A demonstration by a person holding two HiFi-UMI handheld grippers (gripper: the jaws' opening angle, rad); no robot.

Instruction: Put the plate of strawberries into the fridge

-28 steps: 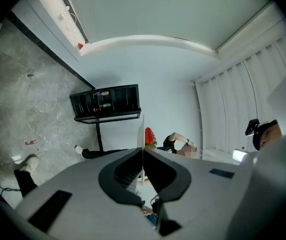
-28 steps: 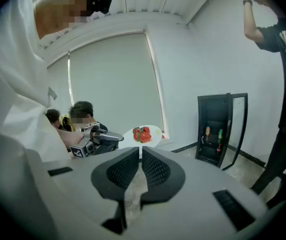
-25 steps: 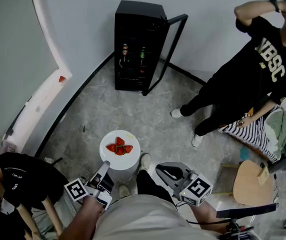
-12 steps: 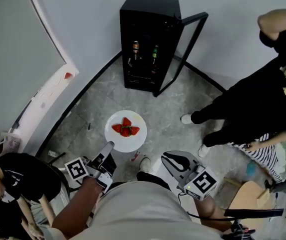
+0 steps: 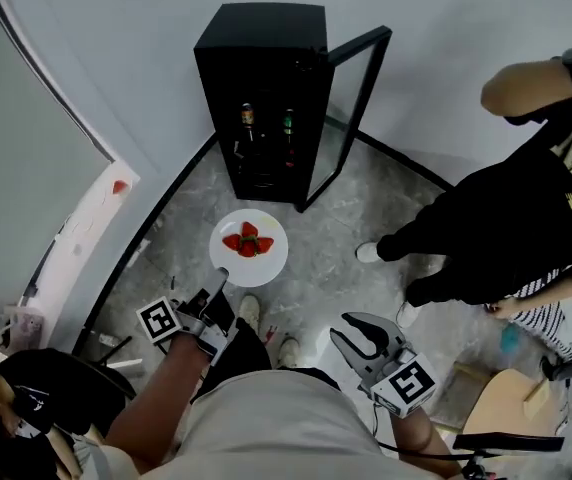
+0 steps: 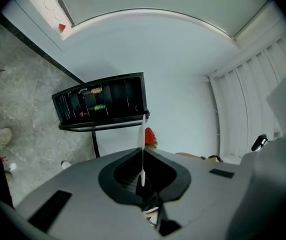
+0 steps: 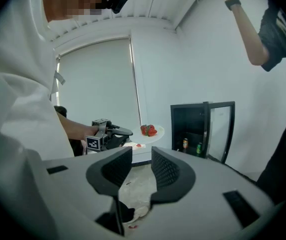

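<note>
Plate of strawberries (image 5: 249, 249): pinched by its near rim alone in the closed jaws of the left gripper (image 5: 218, 278), held level above the floor (image 5: 346, 228), short of the open fridge (image 5: 261, 98). Right gripper (image 5: 359, 333) gaping, empty, well back. Likely to droop or twist out of so thin a bite; may spill the loose strawberries (image 5: 247, 242) on any tilt, or clip the door (image 5: 351, 98) or the bottles (image 5: 249, 118) inside.

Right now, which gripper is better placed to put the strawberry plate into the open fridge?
Left. The left gripper is shut on the plate, pointed at the open fridge. The right gripper is open, empty and farther back.
</note>
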